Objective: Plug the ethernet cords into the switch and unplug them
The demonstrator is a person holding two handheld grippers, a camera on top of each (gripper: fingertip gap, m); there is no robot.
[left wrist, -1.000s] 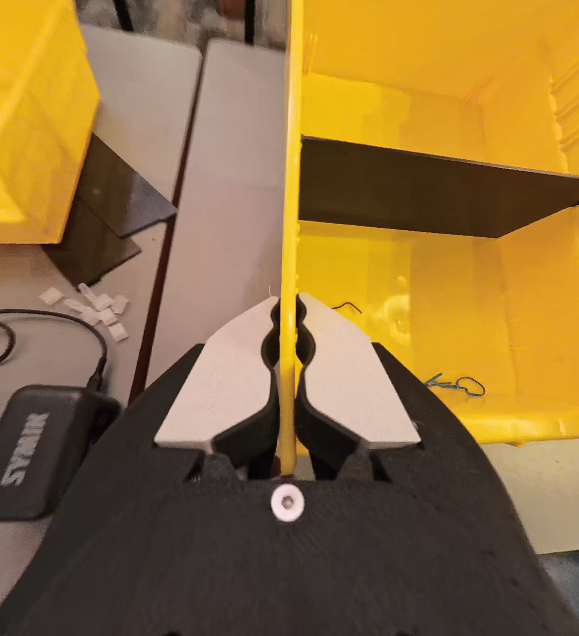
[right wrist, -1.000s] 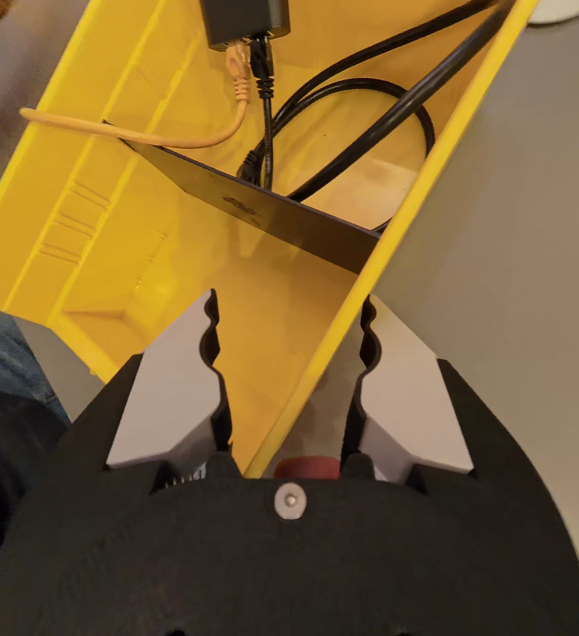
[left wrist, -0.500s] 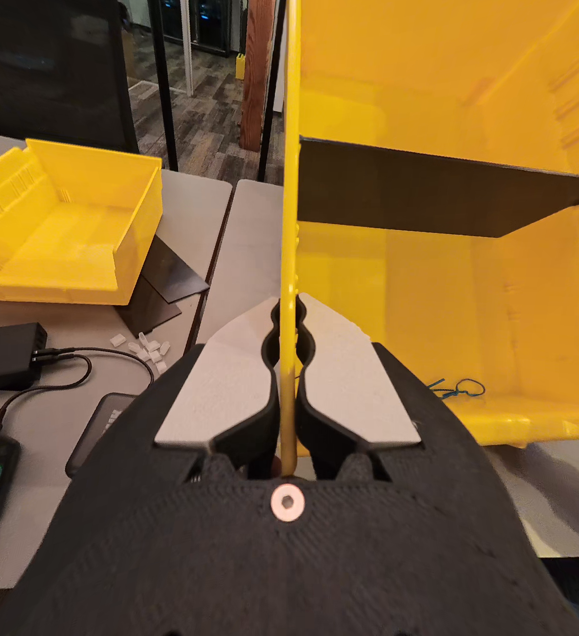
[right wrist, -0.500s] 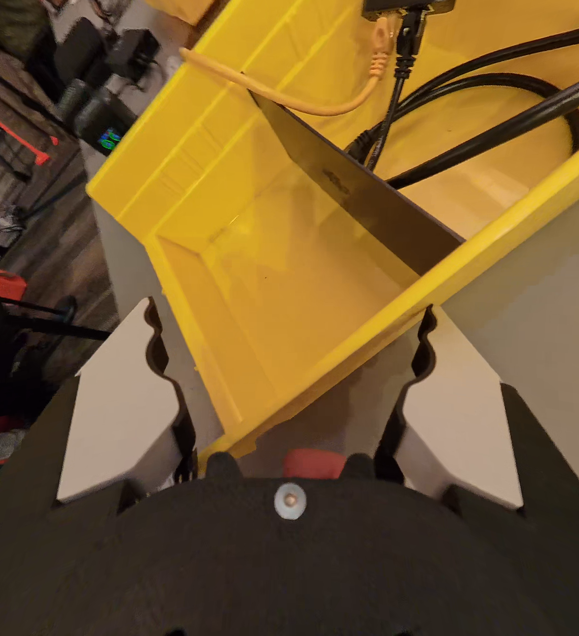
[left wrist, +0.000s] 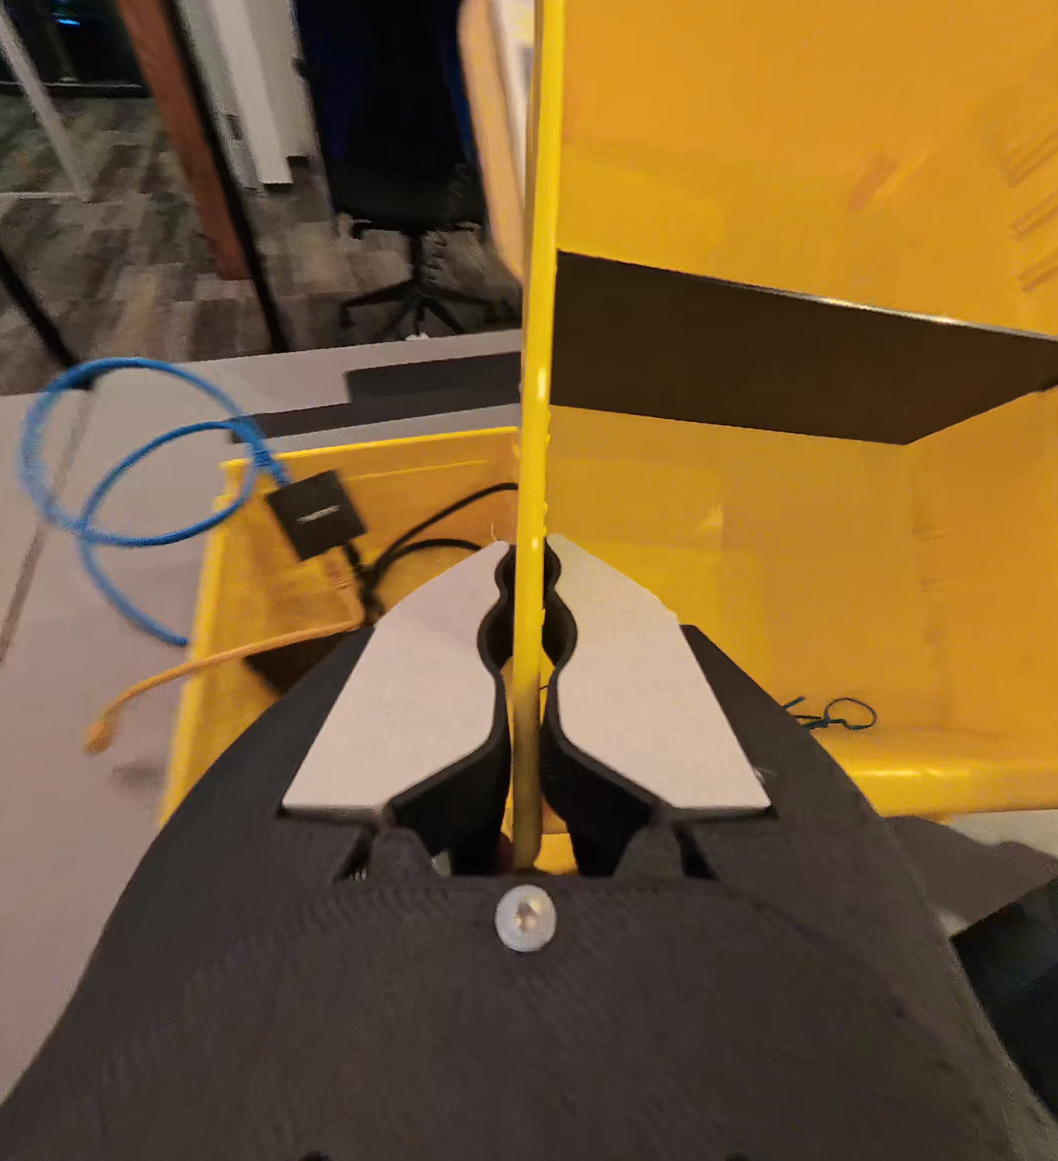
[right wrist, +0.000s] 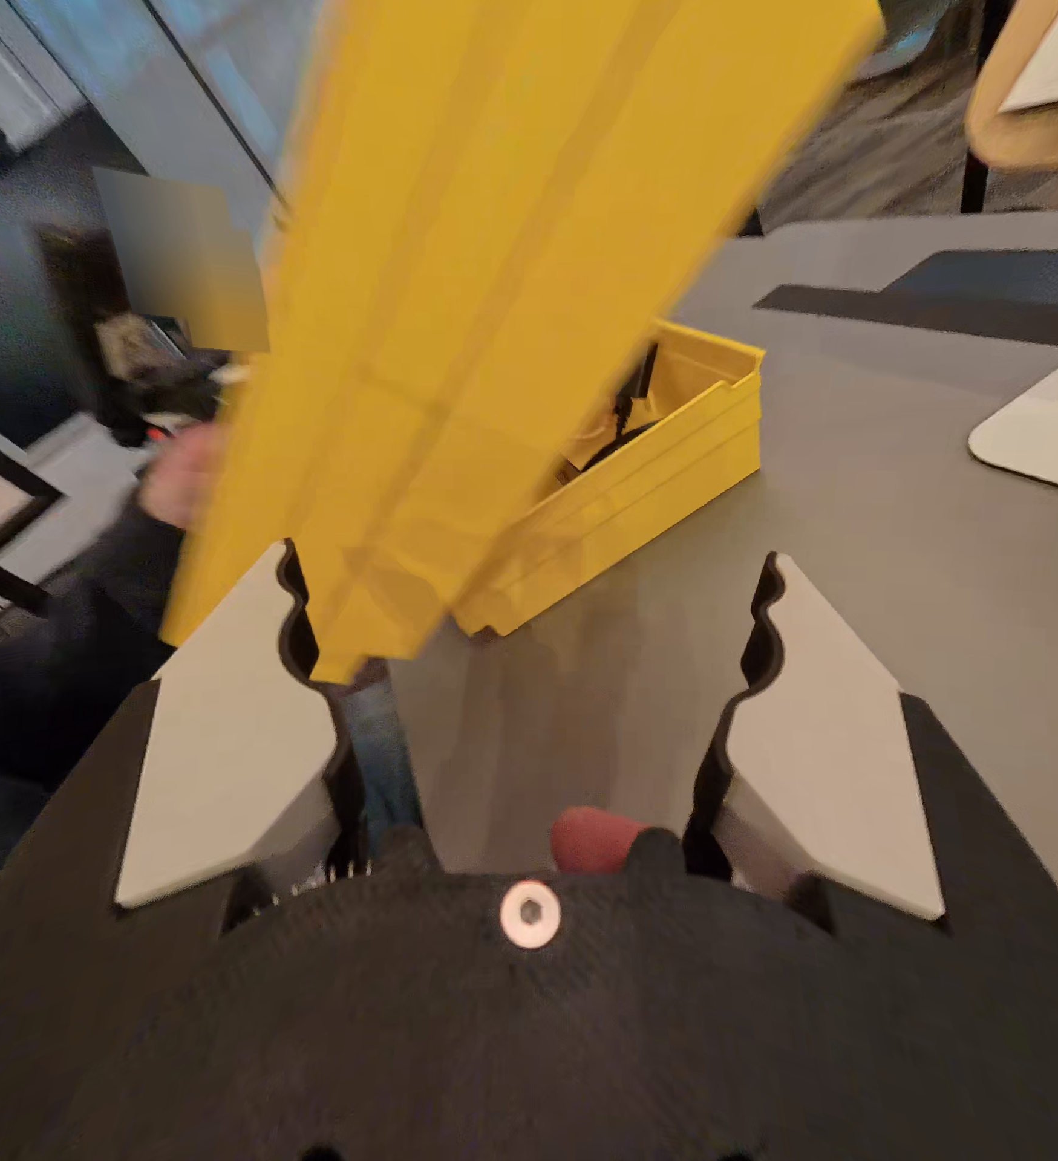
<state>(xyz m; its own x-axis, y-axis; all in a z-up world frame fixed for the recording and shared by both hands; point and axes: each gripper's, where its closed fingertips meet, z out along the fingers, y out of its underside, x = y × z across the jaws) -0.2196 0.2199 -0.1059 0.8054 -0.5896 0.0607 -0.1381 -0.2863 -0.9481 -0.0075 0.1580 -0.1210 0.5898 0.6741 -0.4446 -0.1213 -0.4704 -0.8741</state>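
My left gripper (left wrist: pixel 529 553) is shut on the side wall of a yellow bin (left wrist: pixel 828 565) and holds it lifted and tilted. The bin has a black divider (left wrist: pixel 796 364). Below it a second yellow bin (left wrist: pixel 243 597) sits on the table and holds the black switch (left wrist: pixel 315 515) and black cords (left wrist: pixel 425 521). A blue ethernet cord (left wrist: pixel 136 534) loops out from the switch. An orange cord (left wrist: pixel 199 669) hangs over the bin's edge. My right gripper (right wrist: pixel 526 556) is open and empty. In its view the lifted bin (right wrist: pixel 482 251) is blurred, in front of the second bin (right wrist: pixel 671 452).
A small teal twist tie (left wrist: pixel 840 716) lies in the lifted bin. Black sheets (right wrist: pixel 985 289) and a white flat object (right wrist: pixel 1054 433) lie on the grey table (right wrist: pixel 891 597). A hand (right wrist: pixel 180 477) shows at left. An office chair (left wrist: pixel 413 207) stands beyond the table.
My left gripper has swung the held bin up and round, bringing the second bin with the switch into view. My right gripper has drawn back from the bin's wall and stays open.
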